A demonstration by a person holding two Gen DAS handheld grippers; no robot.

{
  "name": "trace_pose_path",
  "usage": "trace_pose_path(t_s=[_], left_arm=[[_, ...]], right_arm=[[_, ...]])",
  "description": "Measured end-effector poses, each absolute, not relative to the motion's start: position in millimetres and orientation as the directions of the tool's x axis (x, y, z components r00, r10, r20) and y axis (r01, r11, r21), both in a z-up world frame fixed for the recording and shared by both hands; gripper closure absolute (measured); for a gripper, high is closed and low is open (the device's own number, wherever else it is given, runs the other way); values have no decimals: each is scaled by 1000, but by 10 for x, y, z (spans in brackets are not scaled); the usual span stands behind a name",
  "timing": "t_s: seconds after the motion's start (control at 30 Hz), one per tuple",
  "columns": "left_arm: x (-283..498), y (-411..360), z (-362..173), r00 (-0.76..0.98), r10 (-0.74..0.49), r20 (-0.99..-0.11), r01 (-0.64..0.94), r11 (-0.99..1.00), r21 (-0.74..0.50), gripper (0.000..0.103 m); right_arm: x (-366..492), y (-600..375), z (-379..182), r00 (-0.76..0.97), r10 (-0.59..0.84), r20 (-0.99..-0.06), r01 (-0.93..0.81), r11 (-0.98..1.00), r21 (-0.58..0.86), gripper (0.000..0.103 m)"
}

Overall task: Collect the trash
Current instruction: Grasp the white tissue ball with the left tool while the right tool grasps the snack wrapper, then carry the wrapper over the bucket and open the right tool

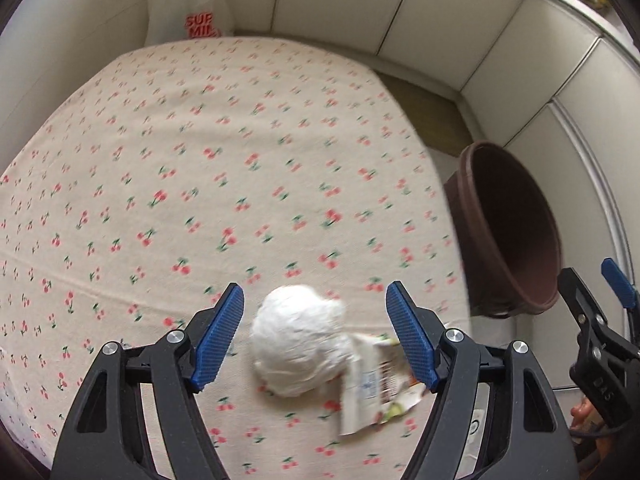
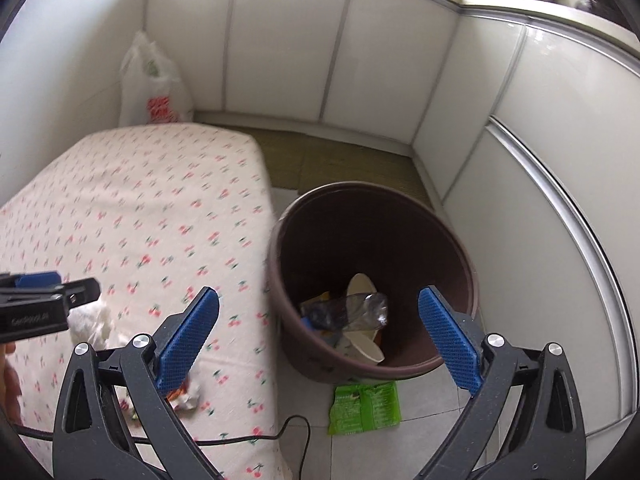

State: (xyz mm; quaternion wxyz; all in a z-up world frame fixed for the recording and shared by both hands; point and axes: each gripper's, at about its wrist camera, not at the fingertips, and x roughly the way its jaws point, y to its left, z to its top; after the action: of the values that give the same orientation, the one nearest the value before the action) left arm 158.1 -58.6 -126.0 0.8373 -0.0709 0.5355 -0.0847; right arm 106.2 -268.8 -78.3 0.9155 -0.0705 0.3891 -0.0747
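A crumpled white paper ball [image 1: 298,344] lies on the cherry-print tablecloth [image 1: 200,160], next to a printed snack wrapper [image 1: 376,388]. My left gripper [image 1: 316,332] is open and hovers over the ball, a finger on each side, not touching. My right gripper [image 2: 320,336] is open and empty above the brown trash bin [image 2: 468,264], which holds a crushed clear bottle [image 2: 352,312] and paper cups [image 2: 362,284]. The bin [image 1: 512,232] stands right of the table. The ball [image 2: 90,320] also shows in the right wrist view under the left gripper [image 2: 52,292].
A green wrapper [image 2: 364,406] lies on the tiled floor in front of the bin. A white plastic bag [image 1: 188,4] stands behind the table against white cabinets [image 2: 280,52]. A black cable [image 2: 260,436] hangs over the table's edge. My right gripper [image 1: 600,292] shows at the right edge.
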Motion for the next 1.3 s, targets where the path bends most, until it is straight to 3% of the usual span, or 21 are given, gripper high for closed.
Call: trace_pose_path(t_s=[0.33,0.43,0.5,0.63,0.8,1.03,1.07,1.13,1.23,1.3], left_arm=[[1574,-511,-1672,294,-237,-926,77,972,-224,31],[1542,-572,-1651,290,-250,-924,135,966,-219,46],[1526,-586,-1635,290,-264,-920,153,962,-228,63],[1495,-489,-1543,313,-305,-899,164,950,-266,74],[1409,-219,-1303,357,-333,-873,177,942,-286,76],[1236,112,-1113,377,-355,-856,179,934,-309,75],[1223,127,-1110,375,-359,-854,176,933,-315,75],[1209,129,-1113,377,-364,-851,171,931,-323,75],[1199,135,-1123,383,-377,-843,162,926,-341,75],[1188,121,-1127,388,-379,-840,155,925,-346,75]], right_arm=[[1070,-2041,-1190,590,-30,-807,-297,921,-252,7],[1032,-1867,-1304,556,-5,-831,-400,875,-273,7],[1016,-1771,-1369,539,6,-842,-455,844,-285,7],[1000,-1663,-1448,493,46,-869,-535,804,-261,7],[979,-1571,-1483,424,129,-897,-655,727,-205,7],[1068,-1442,-1779,285,115,-952,-773,614,-157,8],[1108,-1426,-1782,270,145,-952,-771,625,-123,15],[1197,-1416,-1744,208,206,-956,-760,650,-25,47],[1329,-1464,-1679,193,252,-948,-699,713,47,80],[1369,-1500,-1669,188,269,-945,-665,743,79,88]])
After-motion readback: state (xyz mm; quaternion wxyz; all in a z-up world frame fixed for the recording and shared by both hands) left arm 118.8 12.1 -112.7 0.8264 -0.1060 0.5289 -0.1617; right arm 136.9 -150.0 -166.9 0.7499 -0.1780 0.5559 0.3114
